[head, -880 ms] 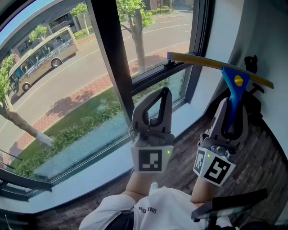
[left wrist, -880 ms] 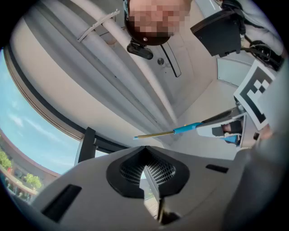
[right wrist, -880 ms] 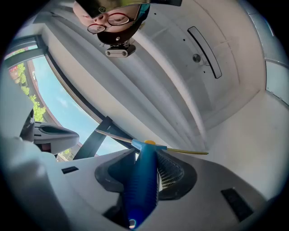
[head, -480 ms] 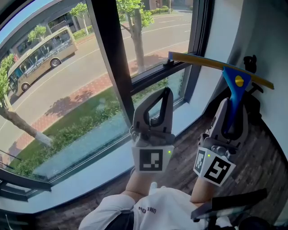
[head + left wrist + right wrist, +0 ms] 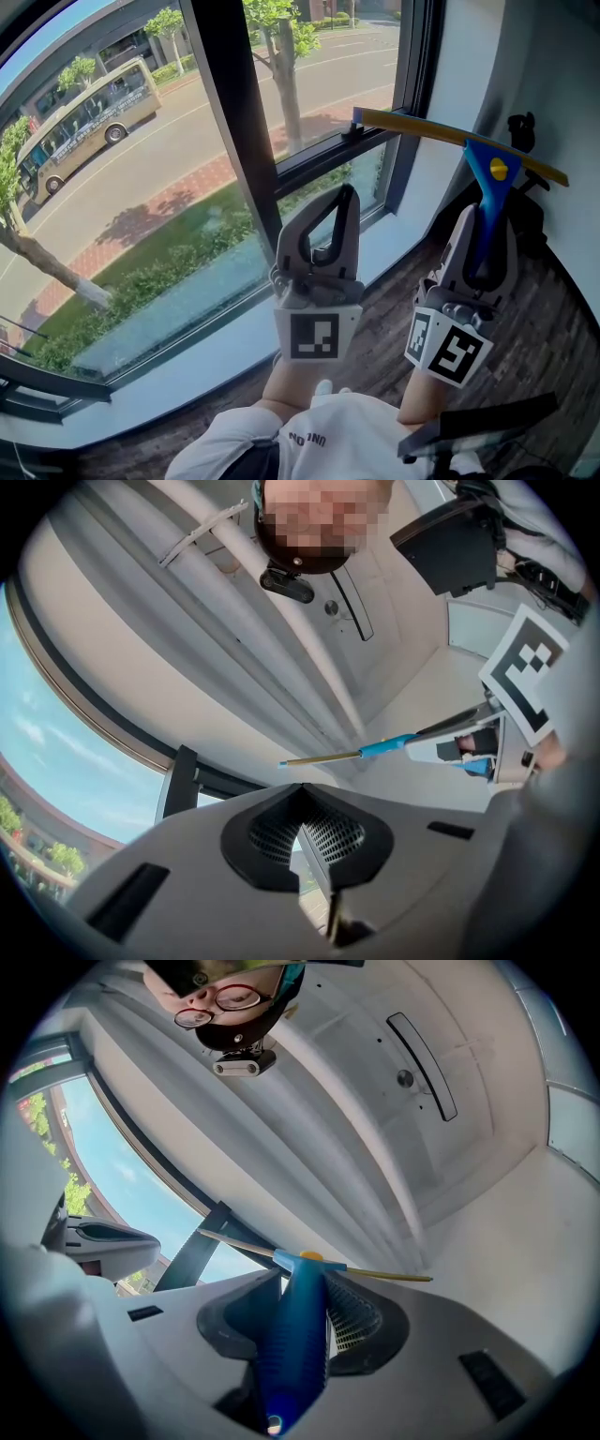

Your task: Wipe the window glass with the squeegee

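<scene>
Now — right gripper [image 5: 487, 227] clamped on squeegee [image 5: 490, 169] handle, blade near window glass [image 5: 122, 141] | left gripper [image 5: 339, 202] jaws together, empty

Outside, you see a beige bus [image 5: 84, 111] on the road [image 5: 192, 141]. A tree trunk [image 5: 289, 89] rises beside the red brick pavement [image 5: 178, 202]. A hedge [image 5: 159, 272] borders the grass [image 5: 202, 230]. Indoors, your dark wood floor [image 5: 553, 347] meets a white sill [image 5: 187, 361].

We look steeply down from the head at the window [image 5: 122, 187], each gripper camera peers close along its fingers [image 5: 169, 874] at the ceiling [image 5: 375, 1101], and all share the squeegee [image 5: 487, 178].
</scene>
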Motion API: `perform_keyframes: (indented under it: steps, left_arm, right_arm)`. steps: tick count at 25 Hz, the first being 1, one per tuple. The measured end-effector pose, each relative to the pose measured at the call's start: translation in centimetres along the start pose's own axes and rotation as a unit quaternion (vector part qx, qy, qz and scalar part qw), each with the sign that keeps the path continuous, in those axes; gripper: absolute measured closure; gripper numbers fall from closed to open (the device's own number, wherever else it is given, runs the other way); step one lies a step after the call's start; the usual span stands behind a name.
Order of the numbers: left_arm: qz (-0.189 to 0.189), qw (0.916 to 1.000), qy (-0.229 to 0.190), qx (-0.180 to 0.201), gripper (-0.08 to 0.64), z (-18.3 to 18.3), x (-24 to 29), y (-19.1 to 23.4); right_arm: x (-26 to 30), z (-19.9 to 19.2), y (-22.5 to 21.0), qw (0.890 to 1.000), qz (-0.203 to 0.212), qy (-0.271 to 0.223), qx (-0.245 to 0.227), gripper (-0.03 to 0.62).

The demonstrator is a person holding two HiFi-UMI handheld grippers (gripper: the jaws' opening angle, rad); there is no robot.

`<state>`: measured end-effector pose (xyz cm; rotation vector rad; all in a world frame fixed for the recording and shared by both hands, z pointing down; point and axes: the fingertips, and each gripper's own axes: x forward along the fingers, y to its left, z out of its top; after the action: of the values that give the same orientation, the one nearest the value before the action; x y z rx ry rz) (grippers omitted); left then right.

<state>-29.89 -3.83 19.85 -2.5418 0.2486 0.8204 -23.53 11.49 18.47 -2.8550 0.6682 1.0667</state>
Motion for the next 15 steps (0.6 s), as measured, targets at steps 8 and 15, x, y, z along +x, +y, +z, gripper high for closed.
perform_keyframes:
  steps: [8, 15]
  left_arm:
    - [-0.022, 0.9987, 0.005, -0.045, 0.558, -1.3, -0.9, 0.2]
    - [-0.058, 0.9955, 0.000, -0.074, 0.558, -2.7, 0.5, -3.4]
  right_arm:
    - [-1.4, 0.0, 0.9, 1.000, -0.021, 0.018, -0.015, 0.448]
    - [-2.4, -1.6, -0.9, 0.998, -0.037, 0.033, -0.033, 0.448]
